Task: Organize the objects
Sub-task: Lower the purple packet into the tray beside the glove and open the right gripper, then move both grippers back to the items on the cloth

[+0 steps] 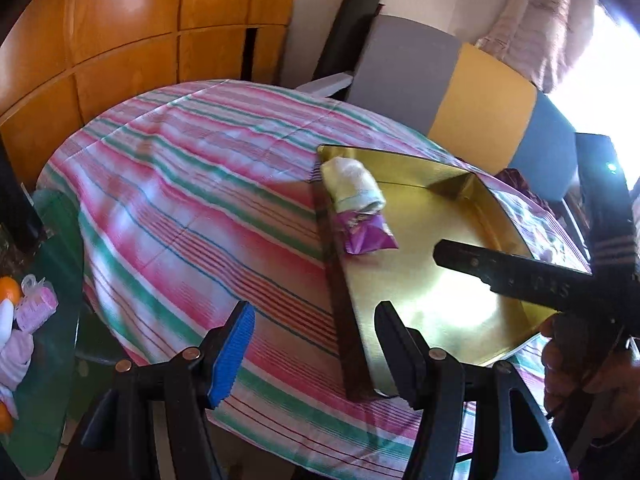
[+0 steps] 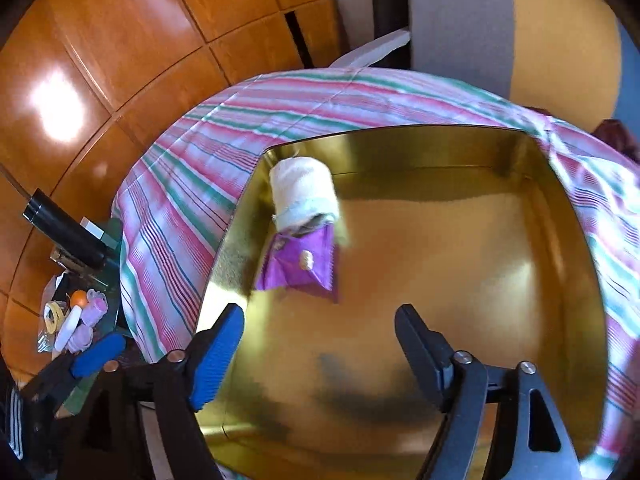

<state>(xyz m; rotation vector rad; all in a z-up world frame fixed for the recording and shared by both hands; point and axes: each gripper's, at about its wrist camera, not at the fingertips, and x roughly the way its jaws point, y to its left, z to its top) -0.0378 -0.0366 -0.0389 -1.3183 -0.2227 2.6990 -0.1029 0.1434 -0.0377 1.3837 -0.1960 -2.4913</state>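
1. A gold tray [image 2: 520,280] was seen on the bench, which was covered with a striped cloth [image 1: 180,200].
2. A rolled white towel [image 2: 304,196] and a purple packet [image 2: 304,264] were laid touching each other in the tray's far left corner.
3. The right gripper [image 2: 320,344] was held above the tray, its fingers wide apart and empty.
4. The left gripper [image 1: 316,352] was held over the tray's near edge, its fingers apart, nothing gripped.

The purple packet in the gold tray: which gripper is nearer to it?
Right. The right gripper hangs open inside the gold tray just short of the purple packet; the left gripper straddles the tray's near edge.
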